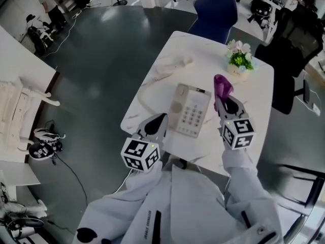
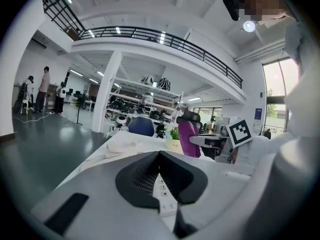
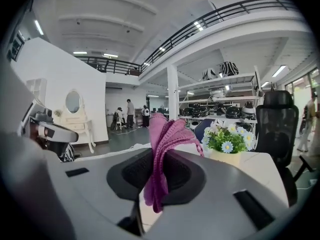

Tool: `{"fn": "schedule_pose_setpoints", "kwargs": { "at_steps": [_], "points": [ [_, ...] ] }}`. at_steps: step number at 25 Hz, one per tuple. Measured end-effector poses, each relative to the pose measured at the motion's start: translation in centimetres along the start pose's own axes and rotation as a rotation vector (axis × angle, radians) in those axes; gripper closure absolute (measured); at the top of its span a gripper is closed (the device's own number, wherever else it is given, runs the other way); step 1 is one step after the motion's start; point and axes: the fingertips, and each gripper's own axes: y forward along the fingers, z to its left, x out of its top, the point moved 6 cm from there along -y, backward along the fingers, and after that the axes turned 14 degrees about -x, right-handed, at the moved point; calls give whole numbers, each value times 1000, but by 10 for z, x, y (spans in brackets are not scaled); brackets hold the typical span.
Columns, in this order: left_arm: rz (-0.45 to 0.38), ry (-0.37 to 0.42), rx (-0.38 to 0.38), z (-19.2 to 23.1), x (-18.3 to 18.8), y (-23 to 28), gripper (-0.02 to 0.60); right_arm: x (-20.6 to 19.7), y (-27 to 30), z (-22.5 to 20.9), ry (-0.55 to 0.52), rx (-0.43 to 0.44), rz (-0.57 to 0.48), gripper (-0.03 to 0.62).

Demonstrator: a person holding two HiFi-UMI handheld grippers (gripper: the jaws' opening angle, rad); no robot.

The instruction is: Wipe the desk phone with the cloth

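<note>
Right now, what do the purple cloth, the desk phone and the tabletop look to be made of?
Purple knitted cloth: soft yarn textile, judging by its ribbed weave and limp folds. Cream push-button desk phone: probably moulded plastic with a matte finish and smooth rounded edges. White table: smooth top with faint grey mottling, marble-look; stone or laminate, cannot tell.

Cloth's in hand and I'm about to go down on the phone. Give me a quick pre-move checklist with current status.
1. Cloth clamped in right gripper: ok.
2. Cloth sticks out past the jaws: ok, a tuft stands above them.
3. Handset off the desk phone: ok, it lies on the table beyond, keypad exposed.
4. Left gripper free to steady the phone: ok, shut on nothing, beside its left edge.
5. Flower pot out of the way: ok, far right corner.
6. Cord clear: cannot tell.
</note>
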Motion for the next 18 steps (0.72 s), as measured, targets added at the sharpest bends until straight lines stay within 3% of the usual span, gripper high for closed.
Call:
{"fn": "schedule_pose_setpoints", "kwargs": {
  "at_steps": [9, 18],
  "points": [
    [56, -26, -97, 26, -4, 29, 583, -12, 29, 2, -118, -46, 83, 556],
    [102, -57, -165, 37, -19, 45, 584, -34, 50, 18, -154, 2, 187, 556]
  ]
}}
